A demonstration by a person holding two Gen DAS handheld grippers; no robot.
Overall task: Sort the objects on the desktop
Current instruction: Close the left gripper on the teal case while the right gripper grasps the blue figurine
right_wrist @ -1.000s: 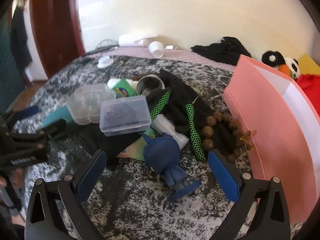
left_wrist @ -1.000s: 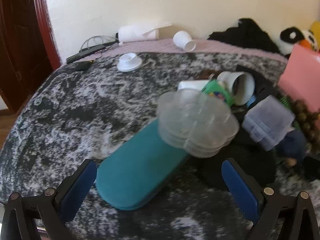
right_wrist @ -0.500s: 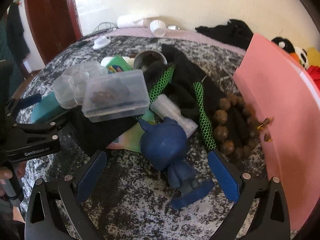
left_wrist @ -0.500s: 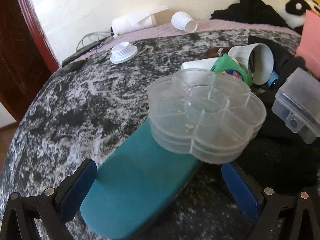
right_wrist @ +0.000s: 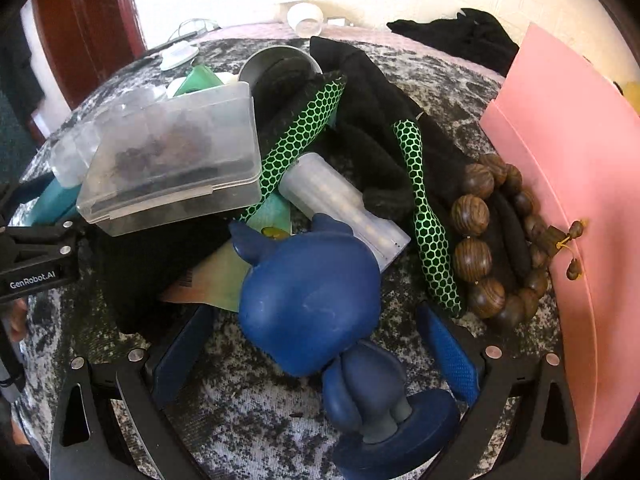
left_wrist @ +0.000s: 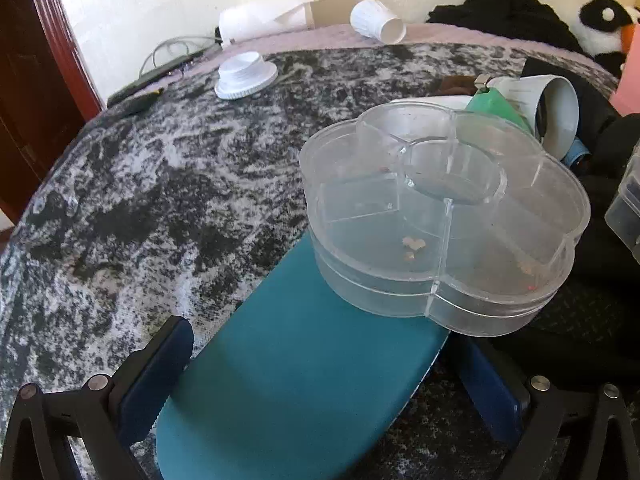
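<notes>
Jaws spread on both: left gripper (left_wrist: 320,392) straddling flat teal oval case (left_wrist: 296,392), right gripper (right_wrist: 316,352) flanking blue rubber figurine (right_wrist: 312,300). Pre-grasp step; next, squeezing shut, probably.

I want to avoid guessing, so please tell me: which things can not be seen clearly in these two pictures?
- Teal case, left wrist view: far end hidden under the clear tray.
- Clear box, right wrist view: dark contents blurred by cloudy plastic.
- Card, right wrist view: mostly hidden by the blue figure.

Teal case (left_wrist: 296,392), clear flower box (left_wrist: 440,220), blue figurine (right_wrist: 316,300), pink folder (right_wrist: 576,168) (black-and-grey mottled cloth (left_wrist: 160,200)).
</notes>
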